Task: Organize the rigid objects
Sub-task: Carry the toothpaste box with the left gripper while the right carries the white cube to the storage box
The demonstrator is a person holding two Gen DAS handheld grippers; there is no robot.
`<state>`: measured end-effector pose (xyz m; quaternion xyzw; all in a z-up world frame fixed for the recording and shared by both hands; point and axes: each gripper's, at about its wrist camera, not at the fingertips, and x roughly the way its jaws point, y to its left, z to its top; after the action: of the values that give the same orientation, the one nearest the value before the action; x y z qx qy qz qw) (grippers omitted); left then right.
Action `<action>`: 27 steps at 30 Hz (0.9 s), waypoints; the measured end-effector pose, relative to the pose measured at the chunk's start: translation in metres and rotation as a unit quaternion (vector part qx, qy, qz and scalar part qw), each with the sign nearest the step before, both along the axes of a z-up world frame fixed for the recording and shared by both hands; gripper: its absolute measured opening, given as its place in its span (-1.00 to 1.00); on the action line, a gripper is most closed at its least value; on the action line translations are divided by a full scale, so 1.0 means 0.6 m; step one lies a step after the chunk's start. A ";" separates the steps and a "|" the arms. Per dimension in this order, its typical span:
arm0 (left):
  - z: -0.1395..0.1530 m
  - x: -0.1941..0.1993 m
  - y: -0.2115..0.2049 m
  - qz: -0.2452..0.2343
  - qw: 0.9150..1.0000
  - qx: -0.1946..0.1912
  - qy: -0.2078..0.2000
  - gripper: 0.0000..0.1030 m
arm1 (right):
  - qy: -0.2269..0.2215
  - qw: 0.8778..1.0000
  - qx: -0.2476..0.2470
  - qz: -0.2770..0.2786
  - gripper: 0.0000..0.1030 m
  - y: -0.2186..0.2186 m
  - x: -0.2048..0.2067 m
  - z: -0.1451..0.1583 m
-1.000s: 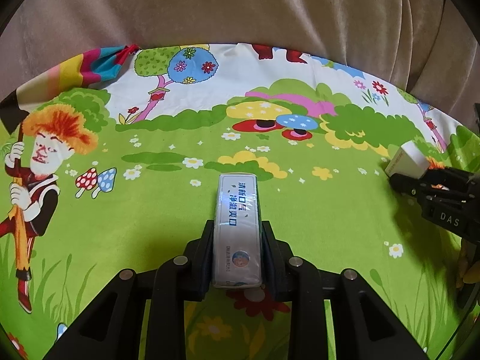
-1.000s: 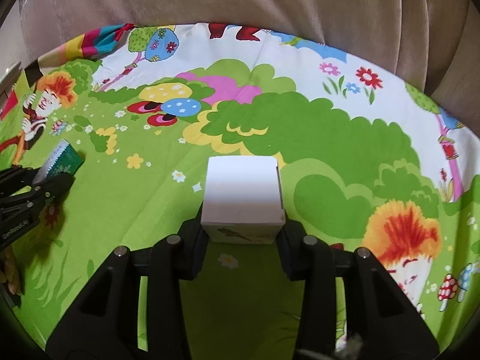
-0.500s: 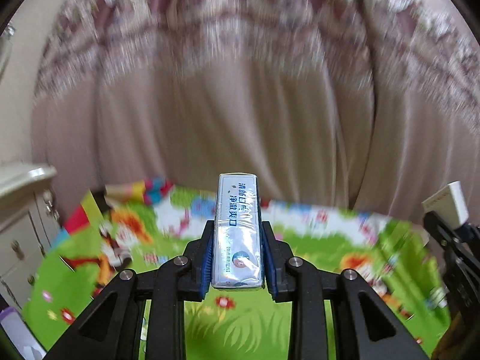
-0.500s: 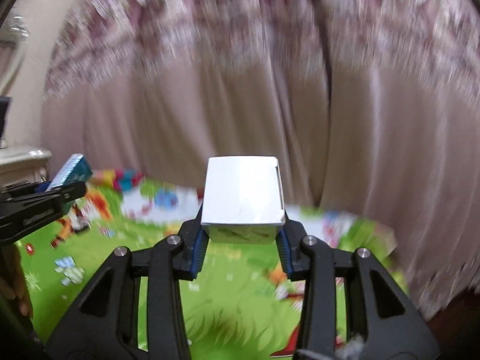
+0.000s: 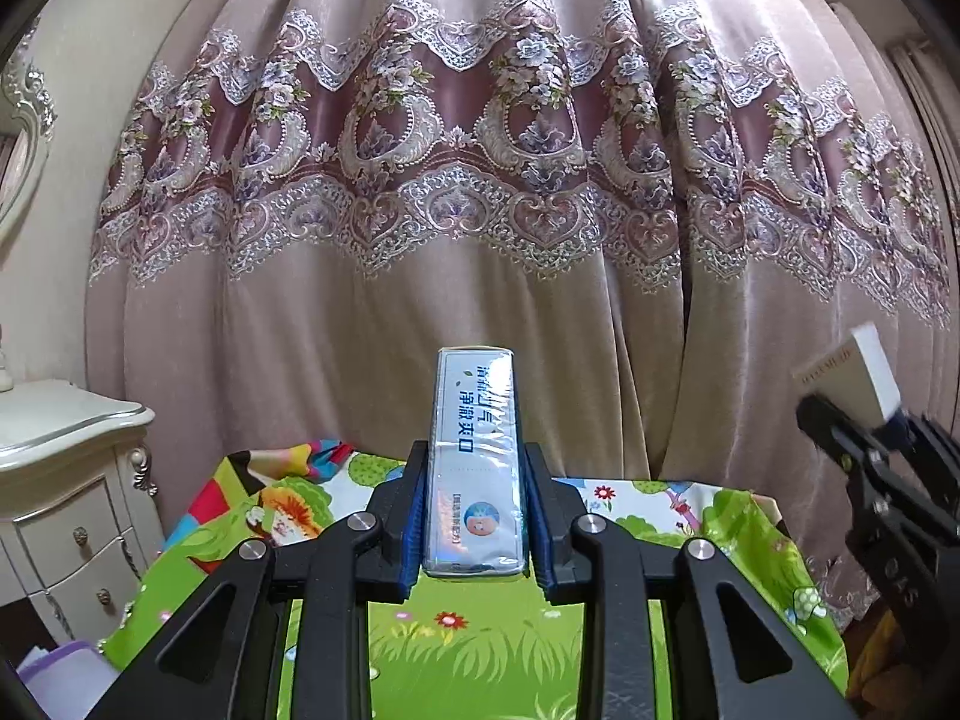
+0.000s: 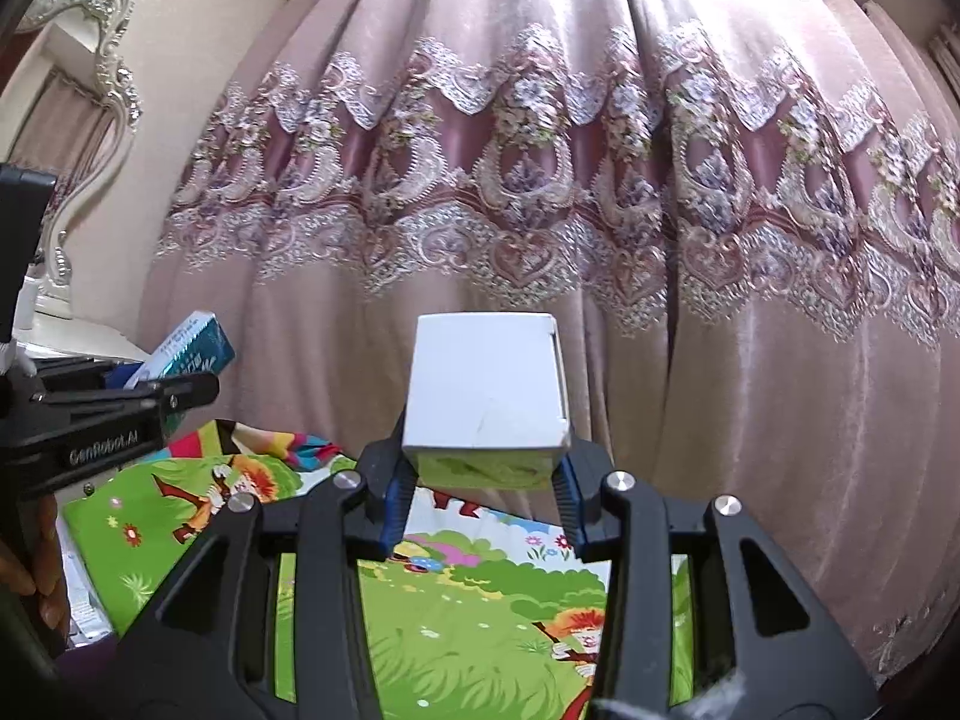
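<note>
My left gripper (image 5: 474, 516) is shut on a long, narrow, foil-wrapped box with blue print (image 5: 475, 462), held level and high over the cartoon-print cloth (image 5: 480, 654). My right gripper (image 6: 480, 492) is shut on a white cardboard box (image 6: 487, 384), also lifted above the cloth (image 6: 480, 606). In the left wrist view, the right gripper (image 5: 864, 438) shows at the right edge with the white box (image 5: 852, 375). In the right wrist view, the left gripper (image 6: 174, 393) shows at the left edge, and the narrow box's teal end (image 6: 192, 351) sticks out past its fingers.
A pink curtain with a lace band (image 5: 480, 180) hangs close behind the cloth-covered surface. A white dresser with drawers (image 5: 66, 492) stands at the left, an ornate mirror frame (image 6: 102, 60) above it. A hand (image 6: 42, 576) holds the left gripper's handle.
Both grippers rose and tilted from looking down at the cloth to pointing level at the curtain. Each kept its box clamped throughout.
</note>
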<state>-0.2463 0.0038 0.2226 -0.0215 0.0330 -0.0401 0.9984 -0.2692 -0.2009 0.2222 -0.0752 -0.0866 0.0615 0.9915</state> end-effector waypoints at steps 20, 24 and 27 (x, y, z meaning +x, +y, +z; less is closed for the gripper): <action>-0.051 -0.100 0.144 0.100 0.994 -0.012 0.037 -0.42 | -0.004 0.990 -0.063 0.124 -0.14 0.130 -0.055 0.001; -0.062 -0.121 0.180 0.128 0.990 -0.017 0.049 -0.42 | 0.002 0.983 -0.080 0.165 -0.14 0.173 -0.062 -0.002; -0.079 -0.132 0.209 0.149 0.986 -0.024 0.067 -0.42 | 0.014 0.976 -0.092 0.197 -0.14 0.203 -0.064 -0.008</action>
<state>-0.3255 0.1293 0.1754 -0.0527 0.0952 0.1096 0.9880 -0.3076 -0.0789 0.2177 -0.1470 -0.0801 0.2648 0.9497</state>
